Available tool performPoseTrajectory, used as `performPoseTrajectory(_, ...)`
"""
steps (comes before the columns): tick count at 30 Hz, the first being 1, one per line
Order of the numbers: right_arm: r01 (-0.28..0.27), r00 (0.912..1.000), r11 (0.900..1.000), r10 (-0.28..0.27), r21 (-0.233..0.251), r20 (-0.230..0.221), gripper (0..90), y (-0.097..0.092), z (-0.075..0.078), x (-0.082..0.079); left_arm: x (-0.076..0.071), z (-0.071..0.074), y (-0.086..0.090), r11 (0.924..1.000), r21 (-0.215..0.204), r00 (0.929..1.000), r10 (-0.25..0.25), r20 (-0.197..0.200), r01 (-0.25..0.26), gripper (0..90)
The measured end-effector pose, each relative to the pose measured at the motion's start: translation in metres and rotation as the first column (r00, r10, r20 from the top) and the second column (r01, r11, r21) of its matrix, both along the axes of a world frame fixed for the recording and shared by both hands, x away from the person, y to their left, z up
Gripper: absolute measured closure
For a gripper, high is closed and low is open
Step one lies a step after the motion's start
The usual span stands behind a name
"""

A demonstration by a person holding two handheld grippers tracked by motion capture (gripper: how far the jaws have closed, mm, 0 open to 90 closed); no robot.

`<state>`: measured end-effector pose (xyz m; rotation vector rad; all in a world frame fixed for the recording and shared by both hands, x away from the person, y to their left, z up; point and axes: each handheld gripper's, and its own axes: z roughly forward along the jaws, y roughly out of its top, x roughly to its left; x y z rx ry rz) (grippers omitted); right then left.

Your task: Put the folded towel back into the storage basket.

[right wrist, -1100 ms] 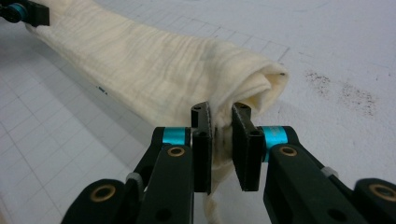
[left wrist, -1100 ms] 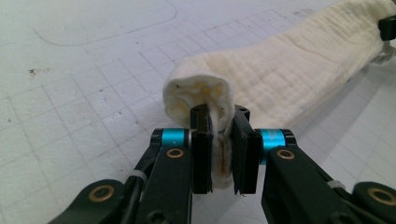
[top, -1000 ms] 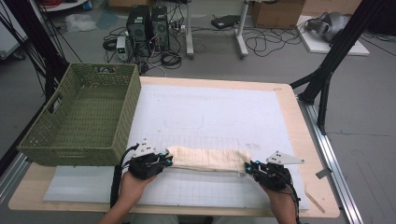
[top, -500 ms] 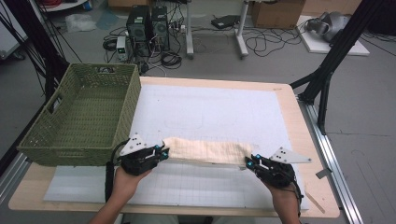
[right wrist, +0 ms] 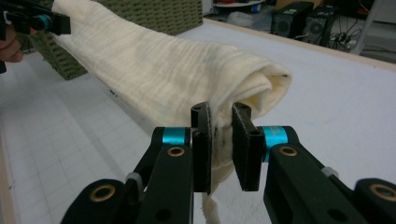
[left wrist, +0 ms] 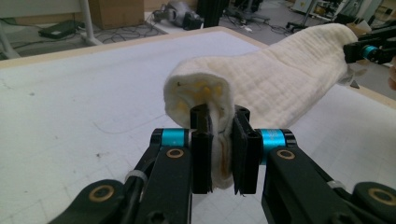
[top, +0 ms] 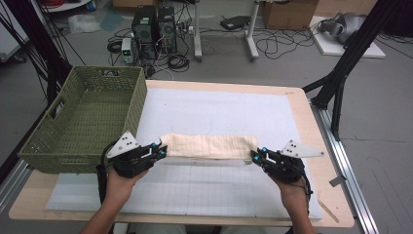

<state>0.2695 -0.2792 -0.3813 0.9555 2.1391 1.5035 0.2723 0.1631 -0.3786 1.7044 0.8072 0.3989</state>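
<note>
Folded towel (top: pixel 208 146) now higher off the mat, each hand-held gripper (top: pixel 160 151) (top: pixel 255 156) clamped narrowly on one end.

Cream towel (top: pixel 208 146), olive-green woven basket (top: pixel 83 122)

The green basket (top: pixel 83 122) walls off the table's left edge, while the white mat (top: pixel 219 112) beyond lies open.
</note>
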Motion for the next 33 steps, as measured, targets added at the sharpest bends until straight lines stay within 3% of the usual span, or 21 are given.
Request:
performPoseTrajectory(15, -0.055, 0.9968, 0.9985, 0.055, -0.002, 0.058, 79.7, 0.045, 0.030, 0.049, -0.011, 0.027, 0.042, 0.9974, -0.017, 0.9958, 0.071, 0.058, -0.070, 79.7)
performPoseTrajectory(33, -0.102, 0.9914, 0.9941, 0.104, -0.039, 0.079, 79.7, 0.120, 0.054, 0.096, -0.027, 0.038, 0.093, 0.9877, -0.017, 0.9834, 0.156, 0.092, -0.155, 79.8)
